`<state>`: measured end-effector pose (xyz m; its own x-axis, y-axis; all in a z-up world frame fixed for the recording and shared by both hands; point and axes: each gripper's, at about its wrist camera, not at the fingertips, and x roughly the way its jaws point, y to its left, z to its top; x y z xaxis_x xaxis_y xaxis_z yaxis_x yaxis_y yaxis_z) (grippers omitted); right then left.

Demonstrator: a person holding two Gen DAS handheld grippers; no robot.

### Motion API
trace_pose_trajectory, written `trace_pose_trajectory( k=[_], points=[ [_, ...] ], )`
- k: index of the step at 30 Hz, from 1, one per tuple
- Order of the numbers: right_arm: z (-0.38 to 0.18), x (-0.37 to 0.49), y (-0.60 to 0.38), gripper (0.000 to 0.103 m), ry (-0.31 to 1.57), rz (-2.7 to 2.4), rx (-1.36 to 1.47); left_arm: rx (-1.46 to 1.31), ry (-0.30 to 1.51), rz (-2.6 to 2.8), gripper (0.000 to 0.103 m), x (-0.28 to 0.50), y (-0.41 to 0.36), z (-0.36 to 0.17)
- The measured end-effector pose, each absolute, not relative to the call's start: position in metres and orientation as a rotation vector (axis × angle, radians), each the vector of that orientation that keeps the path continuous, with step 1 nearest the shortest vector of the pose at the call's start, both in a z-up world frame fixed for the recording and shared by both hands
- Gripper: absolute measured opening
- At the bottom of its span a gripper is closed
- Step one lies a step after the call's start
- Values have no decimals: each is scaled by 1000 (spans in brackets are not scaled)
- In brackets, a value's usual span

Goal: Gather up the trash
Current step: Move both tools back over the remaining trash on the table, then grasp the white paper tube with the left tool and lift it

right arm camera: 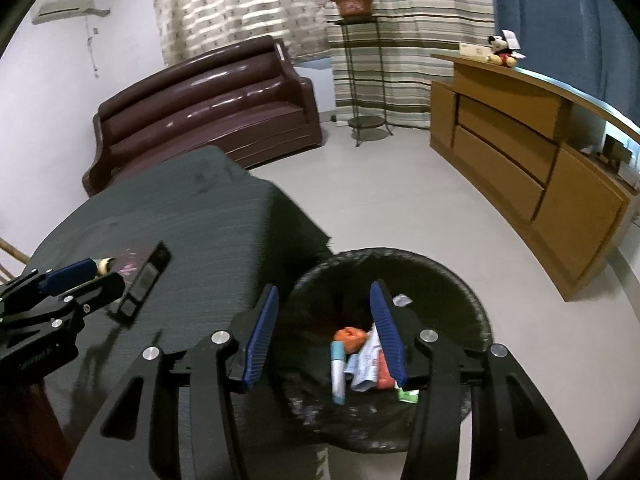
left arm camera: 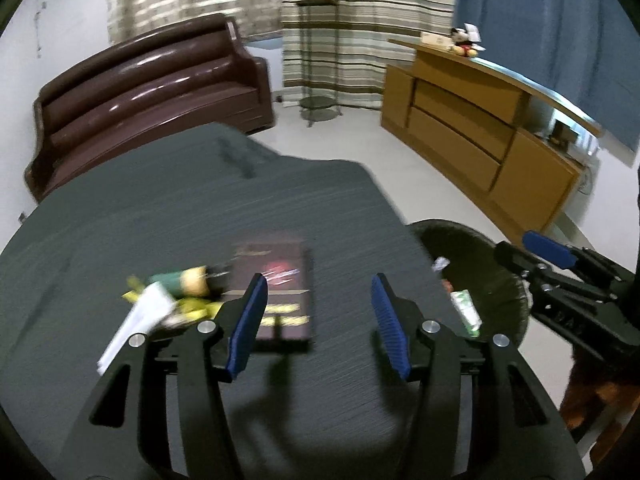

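A dark flat box (left arm camera: pixel 276 296) lies on the grey table (left arm camera: pixel 200 208), with a green and yellow wrapper pile (left arm camera: pixel 184 288) and white paper (left arm camera: pixel 140 316) to its left. My left gripper (left arm camera: pixel 318 320) is open and empty just above the table, with its left finger over the box's near edge. A black-lined trash bin (right arm camera: pixel 460 280) stands on the floor to the right of the table and holds an orange ball (right arm camera: pixel 350 338), a blue tube (right arm camera: pixel 338 372) and crumpled paper. My right gripper (right arm camera: pixel 324 334) is open and empty above the bin.
A brown sofa (left arm camera: pixel 152 92) stands behind the table. A wooden cabinet (left arm camera: pixel 480 132) with a plush toy (left arm camera: pixel 464 42) runs along the right wall. A metal plant stand (left arm camera: pixel 318 60) stands by the striped curtain. Pale floor lies between them.
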<state>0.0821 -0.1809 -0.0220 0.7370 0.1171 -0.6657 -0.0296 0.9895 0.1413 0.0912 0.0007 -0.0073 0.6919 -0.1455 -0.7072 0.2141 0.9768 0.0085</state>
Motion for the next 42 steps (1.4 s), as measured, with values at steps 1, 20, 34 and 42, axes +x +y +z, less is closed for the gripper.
trace_pose_trajectory(
  k=[1, 20, 34, 42],
  points=[
    [-21, 82, -175, 48, 739, 89, 120, 86, 783, -184, 53, 89, 11, -7],
    [-12, 84, -88, 50, 751, 212, 56, 26, 826, -1, 54, 74, 130, -19],
    [-18, 95, -64, 50, 780, 234, 38, 59, 870, -69, 54, 92, 133, -33],
    [-21, 98, -62, 51, 794, 249, 43, 66, 912, -146, 25, 96, 129, -40]
  ],
)
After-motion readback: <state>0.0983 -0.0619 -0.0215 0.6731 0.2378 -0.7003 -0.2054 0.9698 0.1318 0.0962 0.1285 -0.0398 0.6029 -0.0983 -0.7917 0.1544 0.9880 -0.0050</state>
